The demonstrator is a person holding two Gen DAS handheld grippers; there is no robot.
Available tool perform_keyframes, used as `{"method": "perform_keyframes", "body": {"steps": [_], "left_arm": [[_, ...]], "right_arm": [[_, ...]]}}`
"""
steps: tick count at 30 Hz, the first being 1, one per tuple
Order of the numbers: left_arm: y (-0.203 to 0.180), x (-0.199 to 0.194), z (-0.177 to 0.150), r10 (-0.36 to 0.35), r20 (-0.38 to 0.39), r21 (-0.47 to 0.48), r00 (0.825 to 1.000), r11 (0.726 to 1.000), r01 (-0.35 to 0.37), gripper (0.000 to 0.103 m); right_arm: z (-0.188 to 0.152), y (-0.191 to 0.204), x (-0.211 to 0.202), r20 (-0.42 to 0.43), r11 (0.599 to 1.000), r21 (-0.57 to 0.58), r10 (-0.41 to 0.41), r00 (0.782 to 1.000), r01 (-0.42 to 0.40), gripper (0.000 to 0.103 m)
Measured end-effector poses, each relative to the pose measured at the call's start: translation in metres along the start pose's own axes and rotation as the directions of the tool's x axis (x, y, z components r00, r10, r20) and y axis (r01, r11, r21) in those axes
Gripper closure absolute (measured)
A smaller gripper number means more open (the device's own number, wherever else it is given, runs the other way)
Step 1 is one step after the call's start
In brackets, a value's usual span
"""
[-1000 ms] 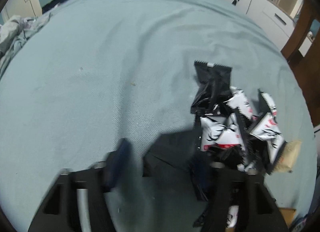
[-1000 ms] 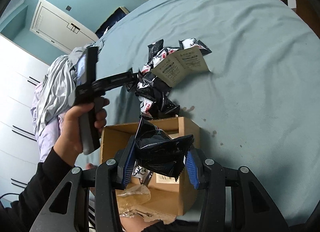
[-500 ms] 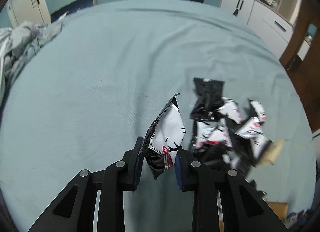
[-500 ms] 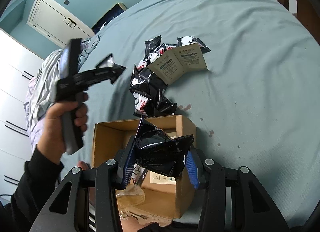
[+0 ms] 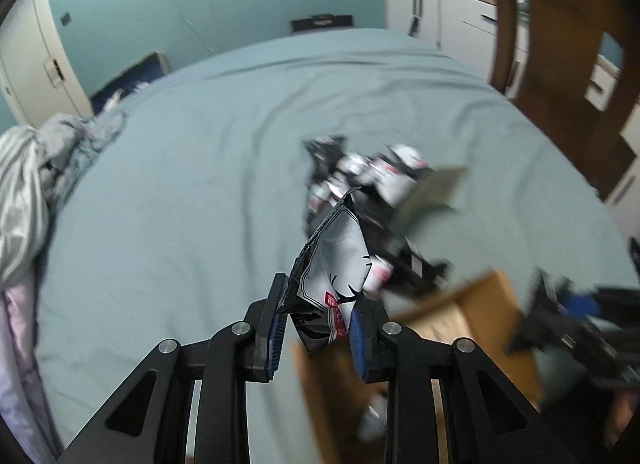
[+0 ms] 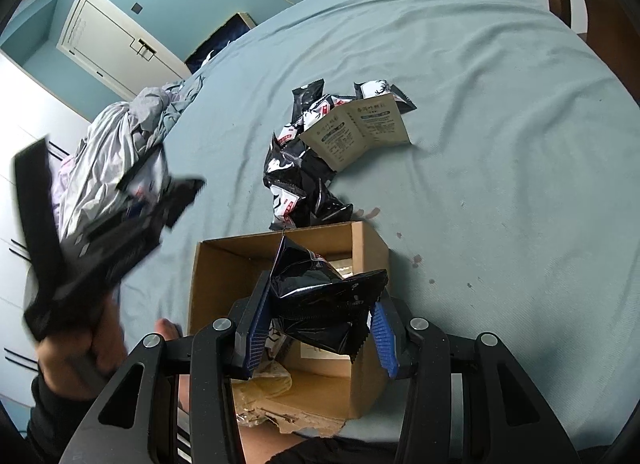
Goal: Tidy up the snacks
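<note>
Two grippers, each clamped on one snack packet. The left gripper has its jaws closed on a black-and-white packet, held upright above the bed. The right gripper grips a crumpled black packet over the one open cardboard box. At 12 o'clock from the box, touching its far wall, lies one pile of packets; the number in it cannot be told. One tan paper sachet rests on the pile.

Wide bed with pale teal sheet, bearing heap of black-and-white foil snack packets, open brown cardboard box, crumpled grey bedding.
</note>
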State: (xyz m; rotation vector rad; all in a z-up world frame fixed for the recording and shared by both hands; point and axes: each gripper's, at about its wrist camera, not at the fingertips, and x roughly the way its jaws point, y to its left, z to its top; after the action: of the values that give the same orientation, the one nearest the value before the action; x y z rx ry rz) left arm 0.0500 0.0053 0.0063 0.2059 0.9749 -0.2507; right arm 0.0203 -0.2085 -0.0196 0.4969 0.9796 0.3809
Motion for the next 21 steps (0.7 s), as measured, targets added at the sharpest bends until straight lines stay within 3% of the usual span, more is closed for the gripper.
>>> {"method": "perform_keyframes", "body": {"steps": [6,12,13,15,21], "left_arm": [[-0.029,-0.002,-0.025,-0.073,-0.065,0.036,0.995,0.997,0.075,0.076],[-0.058,-0.005,-0.039,-0.014,-0.053,0.145,0.998,0.989,0.022,0.073],[-0.059,-0.005,-0.039,-0.017,-0.055,0.147,0.998,0.989,0.025,0.070],[-0.058,-0.005,-0.039,-0.002,-0.047,0.149,0.999,0.989,0.009,0.046],[-0.034,-0.009,-0.033,0.036,-0.014,0.064,0.999,0.997,-0.035,0.034]], "right_arm": [[-0.002,0.004,-0.003,-0.006,1.000,-0.016,-0.010,1.000,0.010,0.059],[-0.003,0.003,-0.002,-0.014,1.000,-0.015,-0.005,1.000,0.005,0.059],[-0.003,0.003,-0.001,-0.016,1.000,-0.016,-0.007,1.000,0.007,0.059],[-0.003,0.003,-0.002,-0.014,1.000,-0.020,-0.008,1.000,0.008,0.059],[-0.005,0.007,-0.006,0.002,0.999,-0.044,-0.003,1.000,0.003,0.059]]}}
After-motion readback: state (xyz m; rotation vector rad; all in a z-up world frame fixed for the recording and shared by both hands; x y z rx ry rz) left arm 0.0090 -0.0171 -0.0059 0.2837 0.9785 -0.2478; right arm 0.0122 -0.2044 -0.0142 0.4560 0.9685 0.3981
